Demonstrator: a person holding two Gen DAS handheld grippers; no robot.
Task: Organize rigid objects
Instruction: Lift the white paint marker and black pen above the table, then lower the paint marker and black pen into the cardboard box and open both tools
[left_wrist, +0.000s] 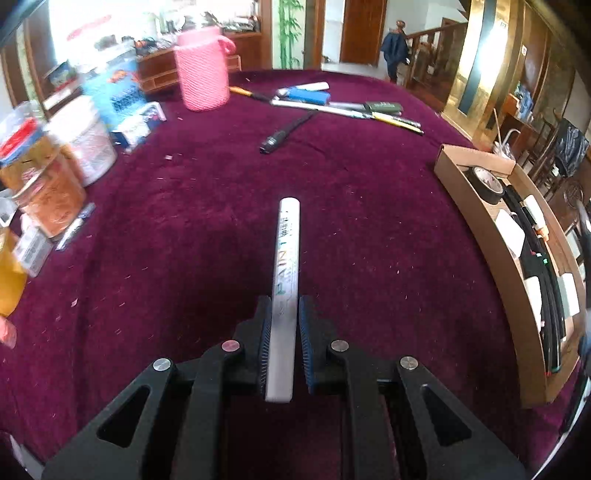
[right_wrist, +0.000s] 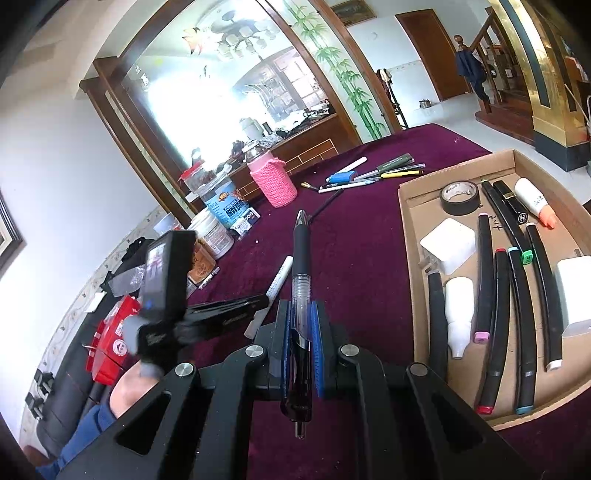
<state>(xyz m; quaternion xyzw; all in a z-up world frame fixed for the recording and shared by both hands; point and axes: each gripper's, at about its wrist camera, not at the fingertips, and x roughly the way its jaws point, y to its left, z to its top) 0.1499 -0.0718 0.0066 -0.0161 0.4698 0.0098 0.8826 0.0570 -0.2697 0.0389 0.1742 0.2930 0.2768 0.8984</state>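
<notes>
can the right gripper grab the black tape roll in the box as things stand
Probably not yet. The right gripper is already shut on a black pen, so its jaws are occupied. The tape roll itself lies uncovered in the cardboard box, nothing over it.

— What do we have in the left gripper (left_wrist: 283, 325)?
— Our jaws are closed on a white paint marker (left_wrist: 285, 280), pointing forward above the maroon desk (left_wrist: 192, 206).
— And ahead of us?
— A pink knitted holder (left_wrist: 202, 70), loose pens (left_wrist: 332, 105) beside it, and a cardboard tray (left_wrist: 491, 236) to our right with a roll of black tape (left_wrist: 485, 184).
</notes>
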